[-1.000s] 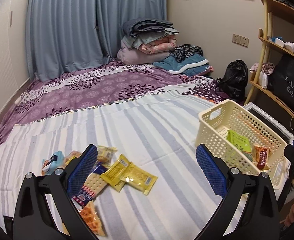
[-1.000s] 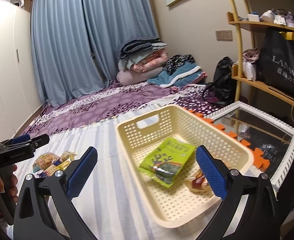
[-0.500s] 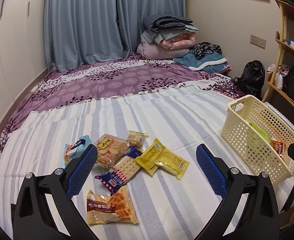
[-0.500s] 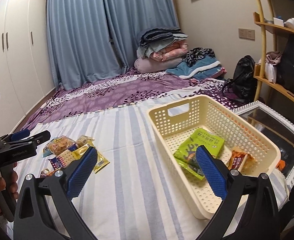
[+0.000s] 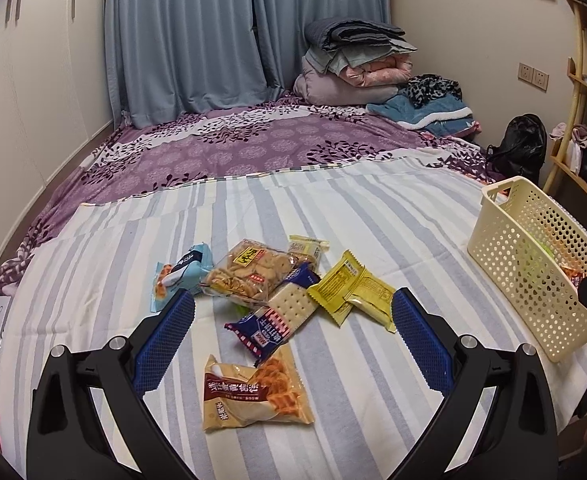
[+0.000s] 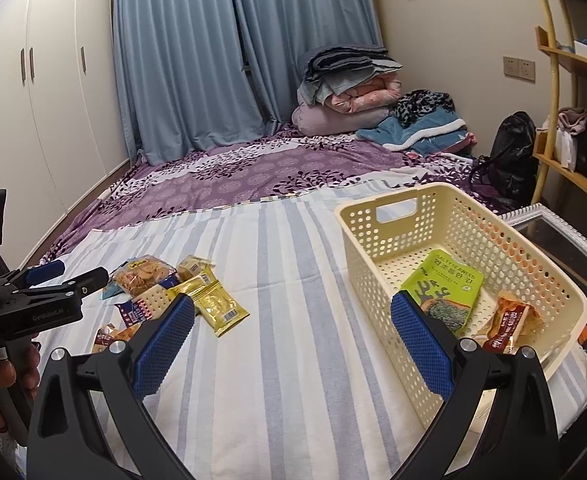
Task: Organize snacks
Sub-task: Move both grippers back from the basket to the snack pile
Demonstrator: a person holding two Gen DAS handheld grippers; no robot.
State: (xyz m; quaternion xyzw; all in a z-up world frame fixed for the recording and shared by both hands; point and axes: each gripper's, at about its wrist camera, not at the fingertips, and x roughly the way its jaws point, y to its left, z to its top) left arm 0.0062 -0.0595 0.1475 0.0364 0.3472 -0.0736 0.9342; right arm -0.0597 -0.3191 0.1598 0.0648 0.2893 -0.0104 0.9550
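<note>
Bed [image 5: 373, 216] under striped sheet; cream basket [image 6: 377, 248] at its right edge, taken as landmark.

Inside basket: green seaweed pack [image 6: 447, 284] flat on the floor, brown pack [image 6: 509, 322] beside it toward the near corner.

Well left of basket: loose snack pile on the sheet; two yellow packs [image 5: 351, 294] nearest basket, overlapping; cracker pack [image 5: 277, 316] touching them on the far-from-basket side; clear biscuit bag [image 5: 249, 272] lying partly over the crackers; small cream pack [image 5: 307, 246] tucked behind; blue pack [image 5: 181, 270] farthest from basket; waffle pack [image 5: 253, 390] apart, closest to camera.

Left gripper [image 5: 293, 340] spread wide, empty, hovering above the pile, waffle and cracker packs between its fingers. Right gripper [image 6: 291, 344] also spread wide, empty, hanging over bare sheet just left of basket, one finger in front of the seaweed pack.

Judged step: reach for next snack, most left to do.

Risks: overlapping packs, so a closing grip could catch two at once or drag a neighbour; slick film likely to slip from pads; soft sheet could bunch into the grip; crackers and biscuits could crush under a hard squeeze; basket near bed edge, so a nudge during drop-off could tip it off.
</note>
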